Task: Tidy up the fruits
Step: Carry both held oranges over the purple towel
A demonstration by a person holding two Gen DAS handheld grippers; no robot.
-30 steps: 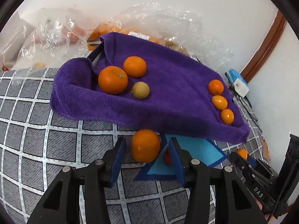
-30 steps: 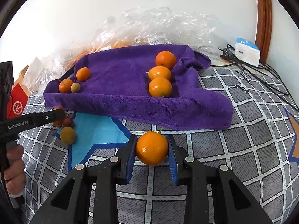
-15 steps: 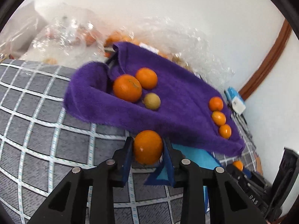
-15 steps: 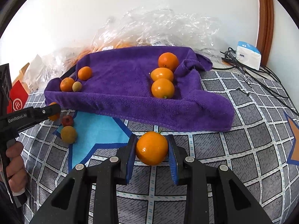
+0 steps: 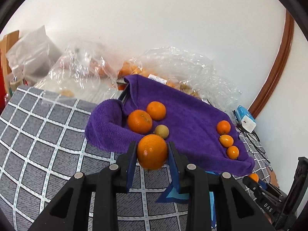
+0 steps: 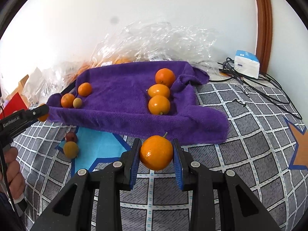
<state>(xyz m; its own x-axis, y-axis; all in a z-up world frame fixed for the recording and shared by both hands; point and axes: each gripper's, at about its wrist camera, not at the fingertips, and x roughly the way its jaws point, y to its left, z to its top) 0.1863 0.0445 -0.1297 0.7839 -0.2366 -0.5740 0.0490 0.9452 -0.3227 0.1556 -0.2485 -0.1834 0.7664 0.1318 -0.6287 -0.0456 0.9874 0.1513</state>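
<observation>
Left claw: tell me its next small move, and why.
Probably carry the orange forward over the purple towel's near edge and set it beside the two oranges there. The left claw is shut on it, just short of the towel, where like fruit already sit grouped.

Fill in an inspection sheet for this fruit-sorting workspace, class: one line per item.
Surface: grey grid-patterned cloth with blue star prints.
Job's things: purple towel holding oranges in two groups; two small fruits lie off it.
Clutter: clear plastic bags behind; white-and-blue box.
Grippers: left tool shut on an orange; right tool shut on another orange.
Cables: black cables beside the box.
Surroundings: white wall, brown wooden trim.
</observation>
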